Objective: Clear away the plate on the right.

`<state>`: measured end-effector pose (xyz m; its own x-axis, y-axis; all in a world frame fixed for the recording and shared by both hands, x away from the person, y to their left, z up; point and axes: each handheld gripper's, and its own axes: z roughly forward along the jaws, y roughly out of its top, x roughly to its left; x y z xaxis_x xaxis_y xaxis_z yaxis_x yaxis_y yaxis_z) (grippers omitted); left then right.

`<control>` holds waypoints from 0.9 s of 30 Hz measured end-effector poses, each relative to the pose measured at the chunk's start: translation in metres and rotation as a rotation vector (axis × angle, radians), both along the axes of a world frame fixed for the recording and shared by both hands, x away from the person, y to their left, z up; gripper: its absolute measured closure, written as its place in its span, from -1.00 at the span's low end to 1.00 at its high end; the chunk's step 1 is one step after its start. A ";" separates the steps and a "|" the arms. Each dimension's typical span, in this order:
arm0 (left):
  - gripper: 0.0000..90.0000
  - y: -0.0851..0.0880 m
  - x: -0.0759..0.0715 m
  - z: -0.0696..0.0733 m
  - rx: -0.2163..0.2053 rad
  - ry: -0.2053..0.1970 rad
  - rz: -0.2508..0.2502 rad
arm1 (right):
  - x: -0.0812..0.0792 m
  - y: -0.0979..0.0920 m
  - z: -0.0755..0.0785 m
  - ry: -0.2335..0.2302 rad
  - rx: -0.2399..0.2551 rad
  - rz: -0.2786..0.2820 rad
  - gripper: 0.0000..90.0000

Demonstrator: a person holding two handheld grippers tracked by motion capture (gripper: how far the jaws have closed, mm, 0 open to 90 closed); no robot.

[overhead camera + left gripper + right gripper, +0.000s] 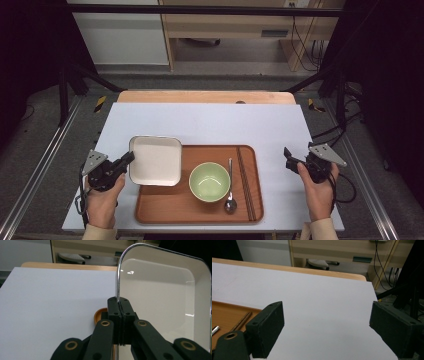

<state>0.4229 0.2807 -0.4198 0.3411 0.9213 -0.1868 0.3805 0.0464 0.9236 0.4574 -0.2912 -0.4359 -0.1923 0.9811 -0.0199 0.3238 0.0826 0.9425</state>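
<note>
Left hand-held gripper [121,305] clamps dish [160,295] rim.

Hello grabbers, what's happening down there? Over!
Left gripper shut on white dish rim. Right gripper open, empty. Dish overlaps brown tray; green bowl beside it.

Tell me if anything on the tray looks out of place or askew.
The white dish sits askew: it overhangs the tray's far left corner instead of lying inside, its rim pinched by the left hand-held gripper. The bowl, spoon and chopsticks lie neatly inside.
</note>
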 end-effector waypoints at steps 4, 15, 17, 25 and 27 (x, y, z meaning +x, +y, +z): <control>0.99 0.002 -0.002 -0.004 0.001 0.021 -0.008 | 0.001 0.001 -0.002 0.008 -0.005 0.001 -0.72; 0.98 -0.008 0.006 -0.011 0.034 0.094 -0.034 | 0.001 0.004 -0.003 0.022 -0.004 0.010 -0.72; 0.98 -0.010 0.009 -0.013 0.050 0.110 -0.041 | 0.001 0.004 -0.004 0.022 -0.003 0.009 -0.72; 0.98 -0.014 0.020 -0.021 0.057 0.153 -0.047 | 0.003 0.005 -0.005 0.033 0.004 0.013 -0.72; 0.98 -0.015 0.024 -0.023 0.050 0.166 -0.053 | 0.003 0.005 -0.005 0.036 0.004 0.017 -0.73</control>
<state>0.4468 0.2662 -0.4432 0.3580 0.9123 -0.1988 0.5290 -0.0228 0.8483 0.4602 -0.2861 -0.4412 -0.2093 0.9778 -0.0091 0.3562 0.0849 0.9306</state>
